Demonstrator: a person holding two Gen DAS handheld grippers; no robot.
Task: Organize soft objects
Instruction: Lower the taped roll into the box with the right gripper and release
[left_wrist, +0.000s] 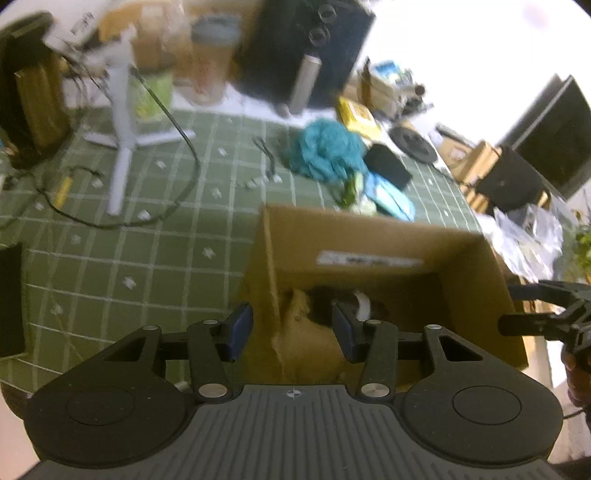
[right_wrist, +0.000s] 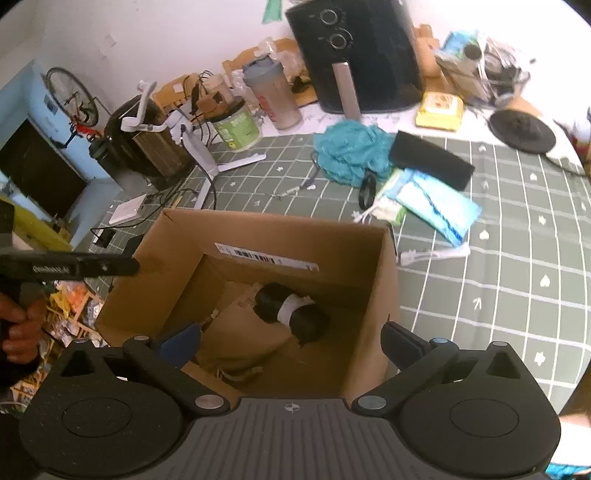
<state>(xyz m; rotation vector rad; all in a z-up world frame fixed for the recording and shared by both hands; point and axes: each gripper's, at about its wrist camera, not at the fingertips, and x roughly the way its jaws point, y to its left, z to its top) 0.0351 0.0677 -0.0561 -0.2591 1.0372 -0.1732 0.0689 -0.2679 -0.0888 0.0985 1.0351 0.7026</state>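
The left wrist view is smeared throughout, so we cannot read the label (left_wrist: 369, 260) on the box (left_wrist: 476, 280); the dark roll (left_wrist: 332, 301) inside sits half behind the left gripper's fingers (left_wrist: 345, 332) (its white band barely shows); the right gripper (left_wrist: 535, 314) is cut by that frame's edge; the teal cloth (left_wrist: 328, 151) is shapeless blur; in the right view, the box's near wall hides behind the gripper body.

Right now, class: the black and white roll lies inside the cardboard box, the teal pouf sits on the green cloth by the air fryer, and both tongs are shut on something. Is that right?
Not quite. The roll does lie in the box, and the pouf sits by the air fryer, but both wrist views show the left tongs and right tongs open and holding nothing.
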